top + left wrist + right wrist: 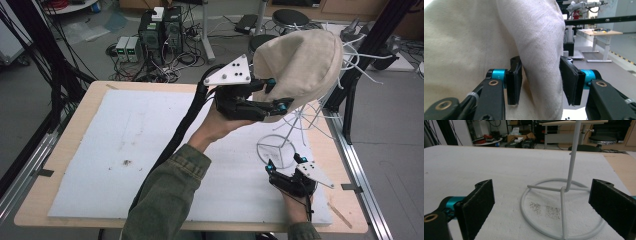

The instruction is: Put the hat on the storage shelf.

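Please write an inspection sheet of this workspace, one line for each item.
Surface: white foam sheet on a wooden table, small dark specks.
Job's things: cream cloth hat atop a white wire stand.
Clutter: nothing seen.
Grippers: left gripper open, a hat fold between its pads; right gripper open, facing the stand's ring base.
Cables: black cable trailing from the left gripper.
Surroundings: computers, stools, floor wires.

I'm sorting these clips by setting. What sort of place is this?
Most likely a robotics lab or workshop: computer towers and tangled cables sit on the floor, a robot arm stands in the background, and black metal framing surrounds the table.
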`<state>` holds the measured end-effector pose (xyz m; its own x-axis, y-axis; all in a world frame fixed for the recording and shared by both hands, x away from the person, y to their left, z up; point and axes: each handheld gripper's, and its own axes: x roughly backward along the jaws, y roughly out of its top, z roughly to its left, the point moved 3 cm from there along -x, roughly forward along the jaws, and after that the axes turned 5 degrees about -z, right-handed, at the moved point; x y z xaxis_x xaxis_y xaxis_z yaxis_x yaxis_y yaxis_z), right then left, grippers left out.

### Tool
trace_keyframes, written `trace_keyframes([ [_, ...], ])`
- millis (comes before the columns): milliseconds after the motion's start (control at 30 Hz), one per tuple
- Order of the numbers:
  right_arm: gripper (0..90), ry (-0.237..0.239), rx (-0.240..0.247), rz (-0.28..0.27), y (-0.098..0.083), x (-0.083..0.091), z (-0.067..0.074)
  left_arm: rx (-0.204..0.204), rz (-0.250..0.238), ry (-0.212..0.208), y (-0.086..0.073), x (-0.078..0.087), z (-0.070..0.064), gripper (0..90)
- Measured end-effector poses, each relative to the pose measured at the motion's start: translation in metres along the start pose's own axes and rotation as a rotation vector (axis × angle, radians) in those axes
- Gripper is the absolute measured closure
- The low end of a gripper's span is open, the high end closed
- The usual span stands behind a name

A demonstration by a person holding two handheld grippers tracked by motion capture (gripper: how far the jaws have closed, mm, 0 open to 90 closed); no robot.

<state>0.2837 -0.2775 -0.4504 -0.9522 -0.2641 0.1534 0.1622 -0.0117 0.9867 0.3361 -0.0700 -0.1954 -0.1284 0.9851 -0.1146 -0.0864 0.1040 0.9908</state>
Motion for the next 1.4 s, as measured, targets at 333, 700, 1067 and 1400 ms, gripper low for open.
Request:
trace_keyframes([
  [333, 5.6, -0.001, 0.003, 0.0, 0.0, 0.0, 0.0, 0.008, -0.03, 0.036, -0.007, 0.015, 0.005, 48.4],
  [700, 5.6, -0.003, 0.011, 0.0, 0.0, 0.001, -0.001, 0.016, -0.07, 0.075, -0.008, 0.039, 0.008, 42.7],
  [1067, 5.6, 0.001, -0.003, 0.003, 0.0, -0.001, 0.002, 0.032, -0.108, 0.154, -0.012, 0.085, 0.015, 41.9],
  [1400, 5.6, 0.001, 0.007, 0.005, 0.0, -0.001, 0.002, 0.026, -0.128, 0.281, -0.024, 0.132, 0.02, 38.9],
])
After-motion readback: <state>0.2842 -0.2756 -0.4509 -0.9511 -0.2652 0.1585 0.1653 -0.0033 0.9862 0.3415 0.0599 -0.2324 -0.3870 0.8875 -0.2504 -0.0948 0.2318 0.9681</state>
